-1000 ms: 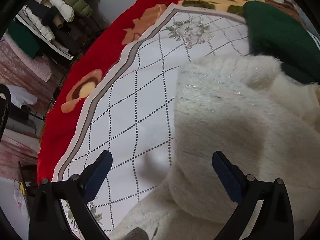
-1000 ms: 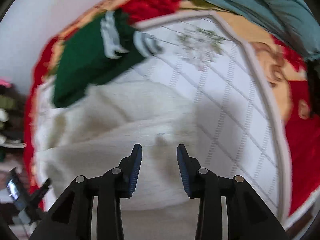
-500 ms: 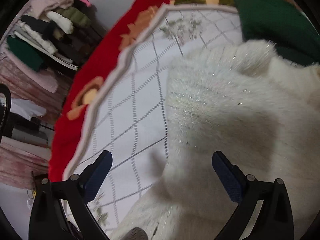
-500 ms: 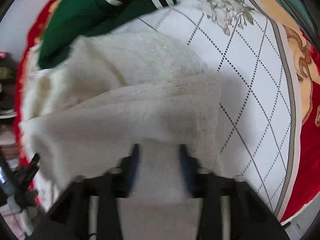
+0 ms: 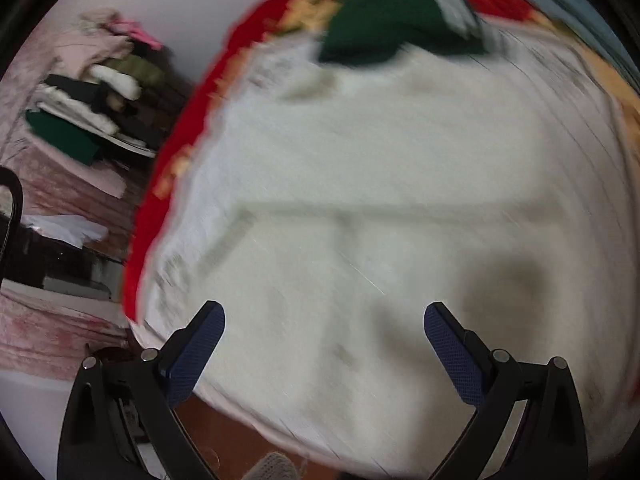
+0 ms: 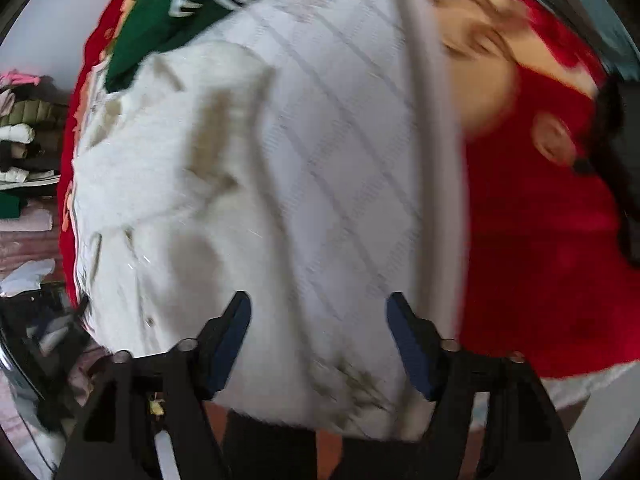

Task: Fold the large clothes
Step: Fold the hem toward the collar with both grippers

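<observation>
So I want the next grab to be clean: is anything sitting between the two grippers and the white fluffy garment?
Nothing visible does. The left gripper and right gripper are both open above the white fluffy garment. The green garment lies at its far edge, away from both.

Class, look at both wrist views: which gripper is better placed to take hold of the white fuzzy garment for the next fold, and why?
Probably the left gripper: its open jaws sit directly over the white fuzzy garment. The right gripper, also open, points mostly at bare checked bedspread, with the garment off to its left.
</observation>
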Motion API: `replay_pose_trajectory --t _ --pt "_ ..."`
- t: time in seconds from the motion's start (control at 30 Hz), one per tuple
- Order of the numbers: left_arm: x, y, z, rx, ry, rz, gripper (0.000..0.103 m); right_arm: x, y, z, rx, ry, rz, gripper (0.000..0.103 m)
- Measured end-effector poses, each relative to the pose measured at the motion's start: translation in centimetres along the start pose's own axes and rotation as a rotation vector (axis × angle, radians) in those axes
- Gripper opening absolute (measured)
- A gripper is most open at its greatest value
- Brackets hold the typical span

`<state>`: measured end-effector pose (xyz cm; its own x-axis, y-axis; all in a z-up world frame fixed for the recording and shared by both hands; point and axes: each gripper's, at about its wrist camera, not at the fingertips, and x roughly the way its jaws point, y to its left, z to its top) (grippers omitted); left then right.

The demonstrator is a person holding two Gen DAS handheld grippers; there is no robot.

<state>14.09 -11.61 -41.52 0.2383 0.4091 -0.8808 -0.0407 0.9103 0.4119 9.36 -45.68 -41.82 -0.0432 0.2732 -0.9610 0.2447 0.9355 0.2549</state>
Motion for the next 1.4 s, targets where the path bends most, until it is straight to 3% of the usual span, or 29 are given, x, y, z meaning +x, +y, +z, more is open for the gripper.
replay_pose_trajectory --t 0.13,0.27,0.43,0.5,0.73,0.77,0.8,0.83,0.87,0.97,1.03,1.1,1.17,1.3,1.33,1.37,1.4 --pt "-1.8 -8.6 -3.6 0.073 0.051 -0.043 0.103 -0.5 -6.6 -1.1 0.025 0.022 -0.046 0.075" --pt "-1.5 -16.1 -6.2 0.158 0.068 -0.017 0.103 -0.6 -11.7 -1.2 0.075 0.025 -0.088 0.075" --pt "2.4 -22.1 -8.6 0.289 0.03 0.239 0.103 0.1 -15.1 -0.7 0.097 0.022 -0.113 0.075" --pt "3.7 -22.0 -8.4 0.284 0.021 0.273 0.103 0.6 -15.4 -0.3 0.095 0.025 -0.111 0.075" --pt "5.5 -18.3 -5.8 0.169 0.028 0.289 0.1 4.5 -12.9 1.9 0.051 0.047 -0.056 0.075" --pt "5.7 -17.5 -5.4 0.149 0.029 0.278 0.079 5.2 -12.2 2.4 0.042 0.048 -0.035 0.075" --pt "5.9 -16.9 -5.2 0.129 0.04 0.254 0.039 6.0 -11.4 3.2 0.029 0.051 0.0 0.075" --pt "6.0 -15.9 -4.9 0.097 0.061 0.211 0.024 6.5 -10.5 3.9 0.019 0.057 0.035 0.075" --pt "5.9 -15.0 -4.6 0.071 0.068 0.181 0.018 7.1 -9.6 4.8 0.009 0.057 0.082 0.075" --pt "4.6 -11.9 -3.7 0.002 0.045 0.116 0.015 8.8 -6.1 7.5 -0.041 0.045 0.277 0.079" --pt "3.6 -10.0 -3.3 -0.032 0.021 0.095 0.015 9.6 -3.4 9.3 -0.066 0.032 0.423 0.091" --pt "2.8 -8.5 -2.9 -0.054 0.01 0.071 0.014 10.3 -1.1 10.6 -0.079 0.03 0.534 0.092" --pt "2.5 -7.2 -2.7 -0.065 0.009 0.048 0.014 11.7 1.3 12.2 -0.067 0.041 0.616 0.093" --pt "2.9 -5.5 -2.3 -0.065 0.012 0.009 0.014 15.1 4.8 14.6 0.007 0.105 0.673 0.094" --pt "2.9 -5.4 -2.2 -0.065 0.013 -0.001 0.014 15.9 5.7 15.2 0.025 0.122 0.676 0.091" --pt "2.9 -5.1 -2.2 -0.068 0.013 -0.017 0.014 16.2 6.4 15.5 0.038 0.123 0.672 0.062" --pt "2.8 -4.8 -2.3 -0.07 0.013 -0.035 0.014 16.5 7.1 15.7 0.046 0.122 0.653 0.041"
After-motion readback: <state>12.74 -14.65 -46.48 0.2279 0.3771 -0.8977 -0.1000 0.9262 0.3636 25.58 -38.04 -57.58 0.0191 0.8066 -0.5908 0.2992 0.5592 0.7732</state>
